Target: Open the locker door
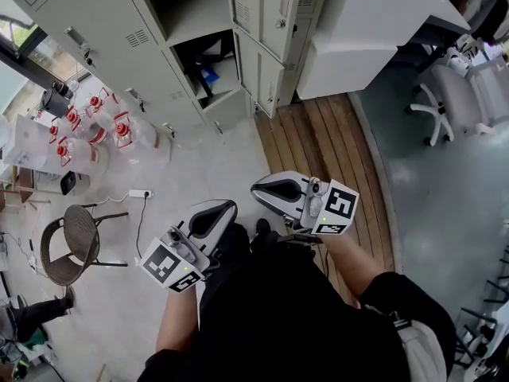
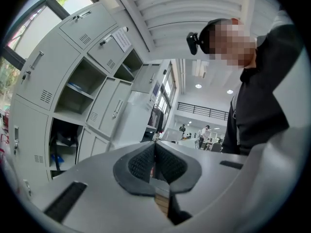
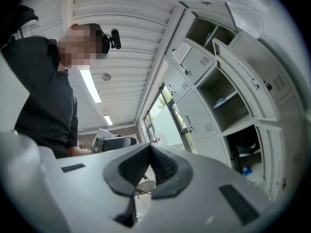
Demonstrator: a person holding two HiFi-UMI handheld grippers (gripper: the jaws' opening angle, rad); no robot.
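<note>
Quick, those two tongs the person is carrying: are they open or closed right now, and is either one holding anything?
Left tongs: closed, holding nothing.
Right tongs: closed, holding nothing.

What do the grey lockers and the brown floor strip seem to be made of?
The grey lockers look like painted sheet metal: thin flat doors with stamped vent slots, matte finish. The brown floor strip looks like wooden planks, by its parallel board seams; possibly laminate.
</note>
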